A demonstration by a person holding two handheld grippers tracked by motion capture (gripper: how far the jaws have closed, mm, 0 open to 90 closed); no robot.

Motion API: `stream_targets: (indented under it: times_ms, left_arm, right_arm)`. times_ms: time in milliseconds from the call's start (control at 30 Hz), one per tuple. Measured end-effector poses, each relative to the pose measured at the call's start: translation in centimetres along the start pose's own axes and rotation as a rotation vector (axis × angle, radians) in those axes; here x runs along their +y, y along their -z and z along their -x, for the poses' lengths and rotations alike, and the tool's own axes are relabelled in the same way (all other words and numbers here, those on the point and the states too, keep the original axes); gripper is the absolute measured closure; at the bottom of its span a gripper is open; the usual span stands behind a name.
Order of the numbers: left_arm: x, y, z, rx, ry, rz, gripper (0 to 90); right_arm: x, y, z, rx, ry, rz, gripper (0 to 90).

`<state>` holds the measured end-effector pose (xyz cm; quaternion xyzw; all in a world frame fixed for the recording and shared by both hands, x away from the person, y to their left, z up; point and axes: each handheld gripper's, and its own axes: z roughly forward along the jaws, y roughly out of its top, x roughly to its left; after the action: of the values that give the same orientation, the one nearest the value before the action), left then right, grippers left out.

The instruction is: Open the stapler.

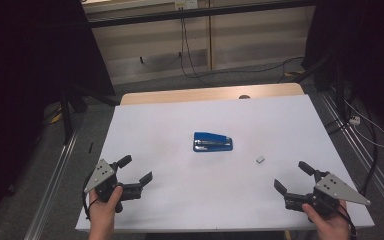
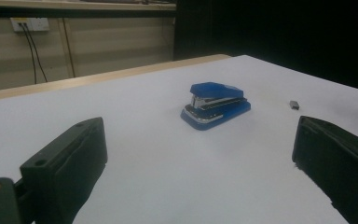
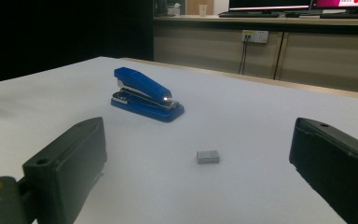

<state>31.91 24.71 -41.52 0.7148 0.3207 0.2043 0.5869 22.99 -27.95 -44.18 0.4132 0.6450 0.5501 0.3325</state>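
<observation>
Centrally, blue stapler (image 1: 213,141), staple block (image 1: 260,159) beside it, each hand-held gripper spread apart, nothing between.

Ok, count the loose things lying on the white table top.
2. The blue stapler lies near the middle of the table; the small grey staple block lies apart from it, toward the right gripper.

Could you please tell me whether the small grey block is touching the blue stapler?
Apart. In the high view, bare white table lies between the small grey metal block and the blue plastic stapler; the right gripper view shows the same gap.
</observation>
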Motion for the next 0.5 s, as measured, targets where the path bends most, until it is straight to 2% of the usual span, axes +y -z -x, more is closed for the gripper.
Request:
stream_targets:
  times_ms: [500]
  left_arm:
    - [0.1, 0.2, 0.3, -0.004, -0.001, -0.007, 3.0]
  right_arm:
    - [0.4, -1.4, -0.5, 0.023, 0.007, -0.003, 4.1]
